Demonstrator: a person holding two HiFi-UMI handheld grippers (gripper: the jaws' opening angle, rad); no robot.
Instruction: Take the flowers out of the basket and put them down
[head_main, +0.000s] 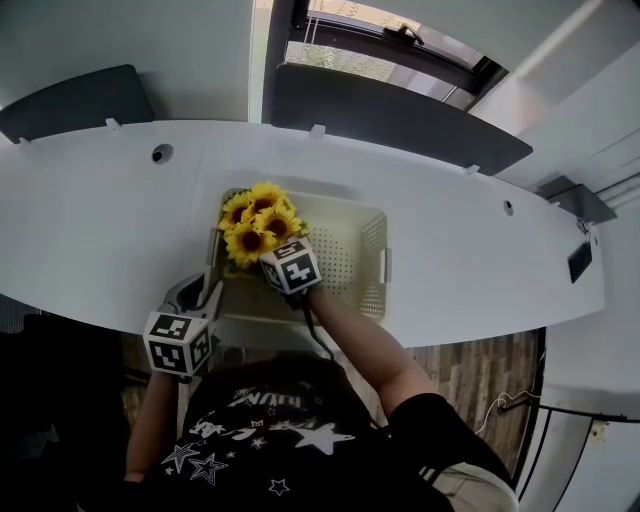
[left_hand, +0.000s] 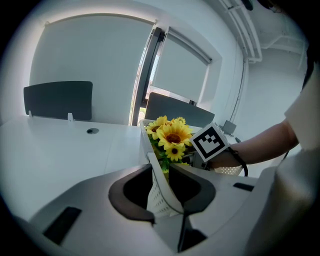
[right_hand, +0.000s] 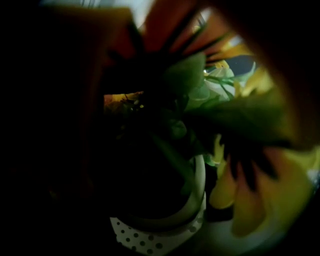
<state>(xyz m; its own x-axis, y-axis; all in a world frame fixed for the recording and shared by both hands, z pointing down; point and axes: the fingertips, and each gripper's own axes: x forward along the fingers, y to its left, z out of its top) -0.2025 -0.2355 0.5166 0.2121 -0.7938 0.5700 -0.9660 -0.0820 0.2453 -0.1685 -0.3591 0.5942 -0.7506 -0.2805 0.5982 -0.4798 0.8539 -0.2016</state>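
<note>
A bunch of yellow sunflowers stands in the left end of a cream perforated basket on the white table. My right gripper reaches into the basket from the near side and is pushed in among the flowers. Its marker cube hides its jaws, and the right gripper view is dark, showing only petals, stems and a pale rounded rim. My left gripper is at the basket's near left corner. In the left gripper view its jaws straddle the basket's wall and close on it.
Two dark partition panels stand along the table's far edge, with a window behind. Cable holes sit in the tabletop. The table's near edge runs just under the basket.
</note>
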